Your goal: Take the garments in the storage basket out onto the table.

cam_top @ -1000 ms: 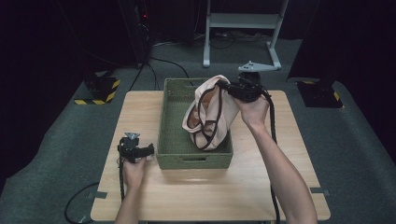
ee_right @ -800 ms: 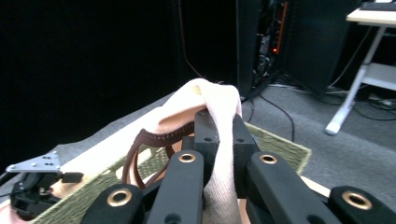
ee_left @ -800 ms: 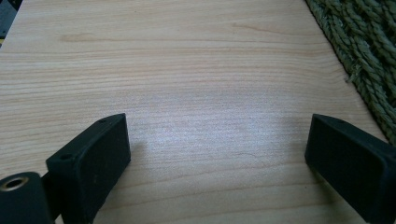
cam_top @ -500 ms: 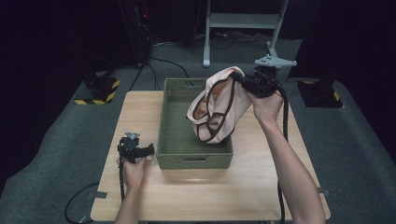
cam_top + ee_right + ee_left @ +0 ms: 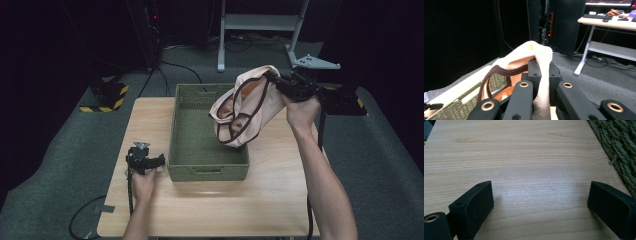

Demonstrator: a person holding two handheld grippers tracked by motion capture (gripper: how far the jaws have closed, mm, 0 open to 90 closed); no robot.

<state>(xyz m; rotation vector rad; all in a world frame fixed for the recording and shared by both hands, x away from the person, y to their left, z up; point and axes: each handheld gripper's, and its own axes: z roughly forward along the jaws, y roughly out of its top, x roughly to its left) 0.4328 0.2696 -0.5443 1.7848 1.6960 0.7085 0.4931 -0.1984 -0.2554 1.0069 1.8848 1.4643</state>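
right gripper (image 5: 272,80): fingers (image 5: 534,72) clamped tight on a fold of the cream cloth bag with dark brown straps (image 5: 245,107); cloth pinched between the pads in the right gripper view (image 5: 541,65).
bag position: hanging in the air from the right gripper, over the far right part of the green woven rectangular basket (image 5: 207,167); lowest fold sits over the basket's right wall. Cannot tell if it touches the rim.
bag shape: bunched, brown strap loops drooping on the side toward the basket.
basket: middle of the light wooden surface (image 5: 150,112), long side running from far edge toward near edge; near wall has a handle slot.
left gripper (image 5: 150,162): low over the surface, just beside the basket's near left corner, held in the person's left hand (image 5: 144,177).
left fingers: spread wide (image 5: 471,205), nothing between them, bare wood beneath; basket weave (image 5: 621,147) at the right edge of the left gripper view.
right hand (image 5: 300,112): raised above the surface's far right corner area, forearm coming in from the near edge.
cables: one trails from each gripper, toward the near edge.
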